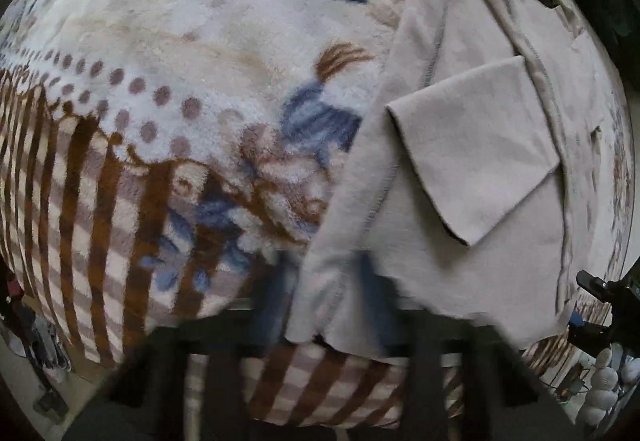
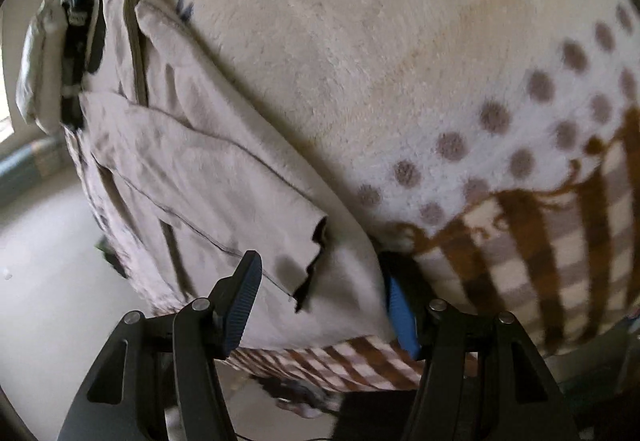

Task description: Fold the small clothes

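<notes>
The left tongs (image 1: 328,305) sit at the near edge of the bed, their blue pads blurred on either side of a hanging flap of the beige garment (image 1: 472,145); whether they are clenched on it I cannot tell. The garment lies spread over the fleece blanket (image 1: 180,41), a patterned throw with dots, brown stripes and blue flowers, one sleeve folded across its middle. The right tongs (image 2: 324,305) stand released, blue pads (image 2: 240,305) wide apart, straddling the garment's near corner.

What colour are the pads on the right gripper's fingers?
Blue, ribbed pads, clearest in the right wrist view.
</notes>
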